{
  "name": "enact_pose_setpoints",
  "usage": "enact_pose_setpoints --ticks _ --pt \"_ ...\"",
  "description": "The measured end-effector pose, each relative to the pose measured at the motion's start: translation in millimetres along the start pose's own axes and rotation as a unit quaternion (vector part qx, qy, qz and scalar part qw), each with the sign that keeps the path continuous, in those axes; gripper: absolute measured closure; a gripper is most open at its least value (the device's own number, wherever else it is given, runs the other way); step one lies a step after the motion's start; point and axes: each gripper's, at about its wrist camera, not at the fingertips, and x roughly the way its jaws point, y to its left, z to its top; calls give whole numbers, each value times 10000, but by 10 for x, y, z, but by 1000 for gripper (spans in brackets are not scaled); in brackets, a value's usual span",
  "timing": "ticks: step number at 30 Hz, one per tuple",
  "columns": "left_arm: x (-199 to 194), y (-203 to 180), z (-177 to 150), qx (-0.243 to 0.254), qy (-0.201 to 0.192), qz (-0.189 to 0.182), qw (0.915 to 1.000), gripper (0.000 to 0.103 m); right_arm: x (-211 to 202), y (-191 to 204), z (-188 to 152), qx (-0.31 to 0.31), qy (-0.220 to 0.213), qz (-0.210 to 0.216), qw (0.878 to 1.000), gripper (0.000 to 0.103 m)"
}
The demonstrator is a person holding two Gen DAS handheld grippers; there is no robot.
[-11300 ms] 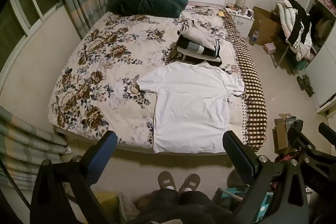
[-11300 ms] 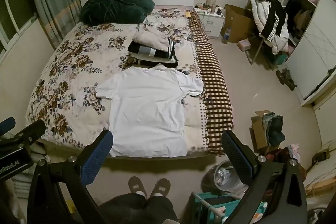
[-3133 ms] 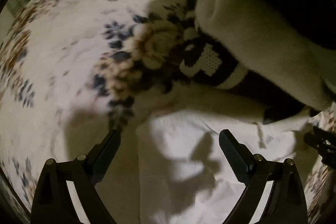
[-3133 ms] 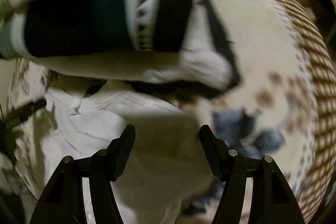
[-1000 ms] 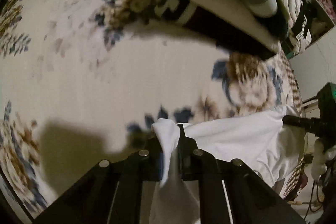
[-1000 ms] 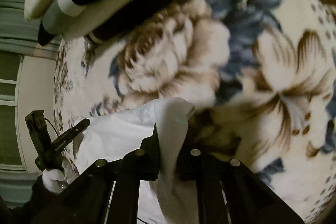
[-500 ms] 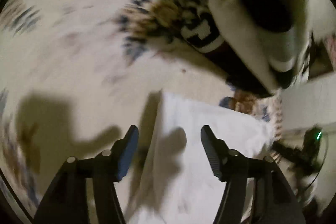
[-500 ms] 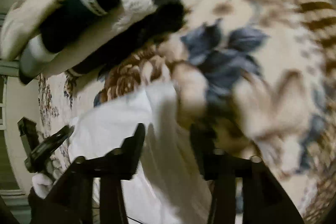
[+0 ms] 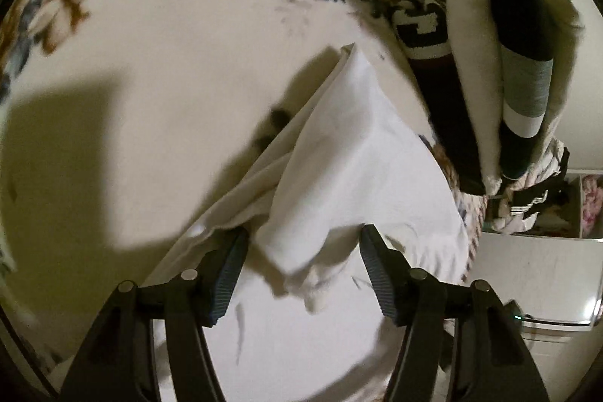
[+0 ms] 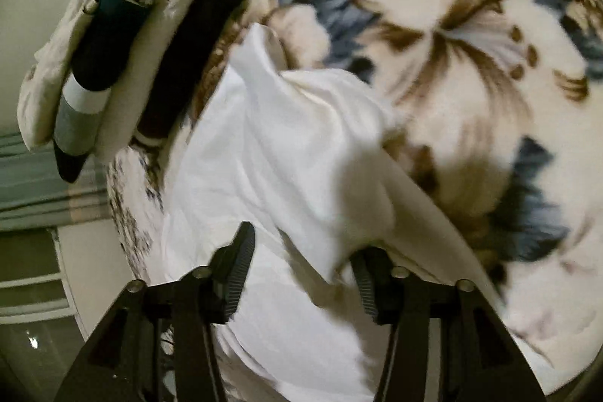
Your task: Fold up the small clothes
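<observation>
The white T-shirt lies on the floral bedspread, just beside the stack of folded clothes, which serves as the landmark here. In the left wrist view the shirt's nearest corner points toward that stack without touching it.

The step in hand looks like a first fold just laid down. A flap of the shirt is doubled over on itself and lies loose in both views. The left gripper has its jaws partly apart, having just been closing; the folded edge sits between them, yet neither pad presses on it. The right gripper is likewise partly apart and has just been closing — cloth drapes across the gap and over the far finger, but it seems unclamped, though blur there makes this uncertain.

Next, I judge, each gripper needs a fresh hold on the folded edge away from the stack, so that the shirt can be doubled again without bunching.

The shirt's lower half is cut off below both grippers, so the hem cannot be seen. In the right wrist view the shirt is smeared at its edge away from the stack — where cloth ends and bedspread begins is hard to make out.
</observation>
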Motion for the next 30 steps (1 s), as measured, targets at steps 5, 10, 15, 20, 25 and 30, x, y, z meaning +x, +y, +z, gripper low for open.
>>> enact_pose_setpoints --ticks 5,10,15,20,25,30 --pt "-188 -71 -70 441 -411 88 9981 99 -71 158 -68 -165 -251 -172 9994 98" --pt "-506 40 -59 479 -614 101 9969 100 -355 170 -111 -290 -293 -202 9989 99" --pt "-746 55 -122 556 -633 58 9964 100 -608 149 -182 -537 -107 -288 9981 99" --pt "-810 118 -344 442 -483 152 9977 100 -726 72 -355 -828 147 -518 9951 99" --pt "-635 386 -508 252 -221 423 9985 100 -663 -164 -523 -815 399 -795 9927 99" --pt "-348 543 -471 371 143 767 9963 99 -429 -401 -622 -803 642 -1059 9890 99"
